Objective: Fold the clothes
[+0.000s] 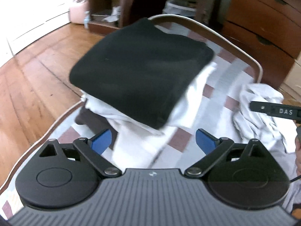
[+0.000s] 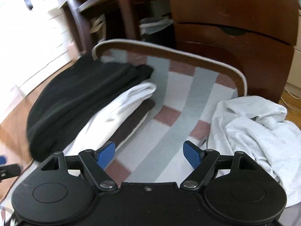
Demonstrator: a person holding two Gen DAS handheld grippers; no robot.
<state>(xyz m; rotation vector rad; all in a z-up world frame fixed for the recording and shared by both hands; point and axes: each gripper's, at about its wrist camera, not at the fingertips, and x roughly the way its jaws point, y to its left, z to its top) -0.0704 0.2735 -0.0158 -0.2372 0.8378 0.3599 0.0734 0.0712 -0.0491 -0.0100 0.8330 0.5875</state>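
Note:
A folded black garment (image 1: 141, 71) tops a stack, over a folded white garment (image 1: 131, 111) and a brown one (image 1: 88, 118), on the left part of a checked mattress (image 1: 231, 66). My left gripper (image 1: 153, 141) hovers open just in front of the stack, nothing between its blue pads. In the right wrist view the same stack shows as the black garment (image 2: 80, 101), the white garment (image 2: 120, 105) and the brown garment (image 2: 131, 120). My right gripper (image 2: 149, 154) is open over bare mattress (image 2: 180, 101). A crumpled white garment (image 2: 252, 131) lies to its right, also seen as the crumpled garment (image 1: 259, 109).
The mattress has a piped brown edge (image 2: 169, 50). Beyond it stand a wooden dresser (image 2: 235, 30) and shelves (image 1: 107, 5). Wooden floor (image 1: 37, 71) runs along the left. The other gripper's finger (image 1: 274, 110) reaches in from the right in the left wrist view.

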